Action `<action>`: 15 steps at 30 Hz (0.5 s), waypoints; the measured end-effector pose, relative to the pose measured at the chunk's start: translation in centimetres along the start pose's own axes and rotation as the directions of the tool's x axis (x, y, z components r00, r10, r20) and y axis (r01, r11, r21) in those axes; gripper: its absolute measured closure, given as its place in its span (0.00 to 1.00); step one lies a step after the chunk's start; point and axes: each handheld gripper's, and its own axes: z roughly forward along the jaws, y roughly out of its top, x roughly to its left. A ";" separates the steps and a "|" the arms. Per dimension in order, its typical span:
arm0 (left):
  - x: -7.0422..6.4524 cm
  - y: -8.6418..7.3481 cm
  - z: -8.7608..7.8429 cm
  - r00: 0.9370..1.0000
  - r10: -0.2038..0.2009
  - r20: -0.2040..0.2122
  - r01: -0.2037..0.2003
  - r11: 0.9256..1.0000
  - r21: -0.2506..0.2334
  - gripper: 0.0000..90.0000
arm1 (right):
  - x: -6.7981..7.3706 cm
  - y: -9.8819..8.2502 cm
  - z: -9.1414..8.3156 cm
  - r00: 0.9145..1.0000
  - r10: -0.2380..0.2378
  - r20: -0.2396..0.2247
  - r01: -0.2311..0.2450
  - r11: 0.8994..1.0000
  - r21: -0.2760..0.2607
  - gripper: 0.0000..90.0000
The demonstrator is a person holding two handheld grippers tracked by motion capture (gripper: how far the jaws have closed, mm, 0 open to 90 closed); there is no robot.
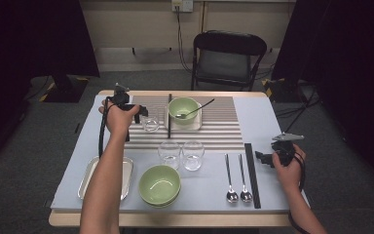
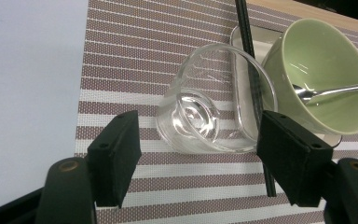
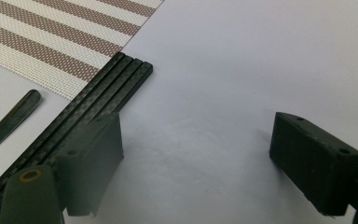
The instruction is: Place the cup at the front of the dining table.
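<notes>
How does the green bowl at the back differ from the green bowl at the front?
The back bowl stands on a small tray on the striped mat; the front bowl sits on the plain grey cloth. The back bowl holds a spoon; the front bowl is empty. The front bowl looks like two stacked. Both are pale green and upright.

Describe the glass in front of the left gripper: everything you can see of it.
The glass is a short, clear tumbler with a thick, rippled base and a thin rim, empty. It stands upright on the brown-and-white striped placemat, just left of a black chopstick and the white tray bearing a green bowl with a spoon inside. The left gripper faces it with jaws wide open, either side of its base but not touching.
</notes>
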 end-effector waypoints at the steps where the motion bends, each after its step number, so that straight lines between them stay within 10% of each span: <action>1: 0.0 0.0 0.0 1.000 -0.001 -0.001 0.001 1.000 -0.001 0.34 | 0.0 0.0 0.0 1.000 0.002 0.000 -0.002 1.000 0.002 0.18; 15: 0.3 -0.5 -0.5 1.000 -0.014 -0.007 0.014 1.000 -0.008 0.34 | 0.0 0.0 0.0 1.000 0.001 0.001 -0.001 1.000 0.002 0.18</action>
